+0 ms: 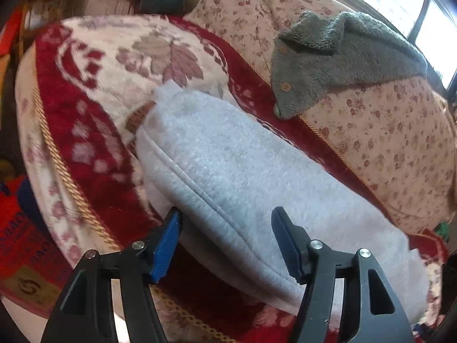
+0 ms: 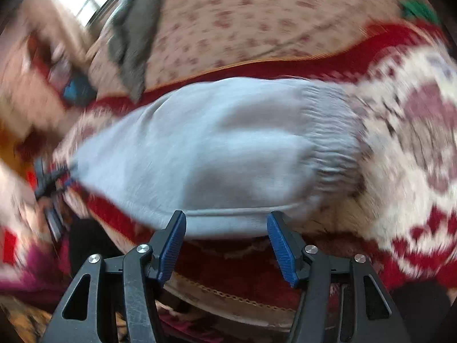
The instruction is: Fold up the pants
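Observation:
The light grey fleece pants (image 1: pixel 237 171) lie folded lengthwise on a red and cream flowered blanket (image 1: pixel 94 148). My left gripper (image 1: pixel 225 223) is open, its blue pads astride the near seamed edge of the pants, not closed on it. In the right wrist view the pants (image 2: pixel 217 148) lie across the frame, the gathered waistband (image 2: pixel 331 131) at the right. My right gripper (image 2: pixel 227 223) is open at the near hem of the pants, with cloth between the pads but no grip. The right view is blurred by motion.
A grey fluffy garment with buttons (image 1: pixel 337 60) lies on the pink flowered cover (image 1: pixel 385 137) behind the pants. The blanket's corded edge (image 1: pixel 60 171) drops off at the left. A bright window (image 1: pixel 400 0) is at the far right. Red clutter (image 1: pixel 17 228) sits beside the bed.

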The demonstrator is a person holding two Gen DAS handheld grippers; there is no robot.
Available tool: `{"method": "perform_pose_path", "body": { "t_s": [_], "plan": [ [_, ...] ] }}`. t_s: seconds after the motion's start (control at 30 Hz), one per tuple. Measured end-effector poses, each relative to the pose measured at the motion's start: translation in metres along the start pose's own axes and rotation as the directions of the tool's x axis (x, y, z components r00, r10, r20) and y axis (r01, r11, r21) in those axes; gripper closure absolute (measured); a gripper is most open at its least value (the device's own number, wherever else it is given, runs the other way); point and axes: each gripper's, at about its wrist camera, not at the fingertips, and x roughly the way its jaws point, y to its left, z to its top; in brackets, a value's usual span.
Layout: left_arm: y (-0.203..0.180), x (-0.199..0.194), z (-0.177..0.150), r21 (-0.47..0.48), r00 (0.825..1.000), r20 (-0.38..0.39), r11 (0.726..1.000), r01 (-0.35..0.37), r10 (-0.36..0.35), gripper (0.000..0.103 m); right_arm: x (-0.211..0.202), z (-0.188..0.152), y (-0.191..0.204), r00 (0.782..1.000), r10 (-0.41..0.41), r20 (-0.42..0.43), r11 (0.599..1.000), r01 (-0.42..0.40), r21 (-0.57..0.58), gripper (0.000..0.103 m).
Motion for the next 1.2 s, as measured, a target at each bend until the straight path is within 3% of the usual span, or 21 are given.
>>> {"method": "perform_pose_path", "body": {
  "t_s": [0.1,0.2,0.3,0.37,0.43,0.47,0.53,0.57,0.6,0.73,0.87,0.97,1.1,1.2],
  "plan": [
    [-0.007,-0.016,0.002,0.035,0.997,0.062,0.998,-0.056,0.054,0.039,-0.007,0.006,-0.023,0.998,-0.048,0.040,0.994,0.044,0.099,0.030],
    [-0.017,-0.030,0.005,0.073,0.993,0.103,0.995,-0.064,0.056,0.039,-0.014,0.019,-0.043,0.993,-0.083,0.084,0.984,0.068,0.164,0.023],
    [-0.040,-0.033,0.005,0.115,0.997,0.082,0.993,-0.009,-0.001,0.039,-0.006,0.047,-0.064,0.991,-0.065,0.119,0.977,0.039,0.210,0.023],
    [-0.062,-0.030,0.000,0.144,0.998,0.050,0.989,0.038,-0.046,0.034,0.005,0.062,-0.071,0.992,-0.008,0.124,0.973,-0.021,0.230,0.023],
    [-0.091,-0.021,-0.010,0.193,0.995,-0.006,0.976,0.096,-0.096,0.032,0.023,0.076,-0.072,0.991,0.065,0.121,0.969,-0.091,0.229,0.035],
    [-0.106,-0.016,-0.017,0.219,0.993,-0.032,0.969,0.118,-0.113,0.032,0.030,0.080,-0.069,0.993,0.043,0.111,0.973,-0.067,0.221,0.050],
    [-0.138,-0.002,-0.031,0.267,0.985,-0.092,0.950,0.164,-0.145,0.032,0.038,0.086,-0.063,0.994,0.011,0.106,0.986,-0.029,0.163,0.067],
    [-0.153,0.005,-0.037,0.285,0.980,-0.121,0.940,0.187,-0.158,0.032,0.034,0.091,-0.062,0.993,-0.010,0.118,0.988,-0.008,0.153,0.088],
    [-0.170,0.012,-0.043,0.305,0.973,-0.153,0.928,0.215,-0.175,0.032,0.028,0.094,-0.063,0.991,0.004,0.137,0.987,-0.026,0.158,0.091],
    [-0.227,0.034,-0.058,0.348,0.947,-0.221,0.889,0.298,-0.231,0.032,-0.004,0.089,-0.064,0.980,-0.023,0.197,0.994,0.003,0.105,0.093],
    [-0.276,0.049,-0.055,0.384,0.926,-0.254,0.850,0.362,-0.280,0.032,0.010,0.075,-0.063,0.984,-0.154,0.094,0.988,0.150,0.044,0.094],
    [-0.304,0.062,-0.054,0.417,0.906,-0.295,0.812,0.407,-0.303,0.026,0.014,0.065,-0.069,0.982,-0.179,0.066,0.984,0.178,0.034,0.093],
    [-0.328,0.080,-0.056,0.458,0.901,-0.331,0.786,0.415,-0.282,0.026,0.012,0.070,-0.054,0.960,-0.275,0.043,0.958,0.278,-0.069,0.093],
    [-0.340,0.096,-0.057,0.464,0.900,-0.345,0.786,0.409,-0.265,0.026,0.016,0.072,-0.044,0.940,-0.339,0.036,0.931,0.341,-0.129,0.093]
  ]
}}
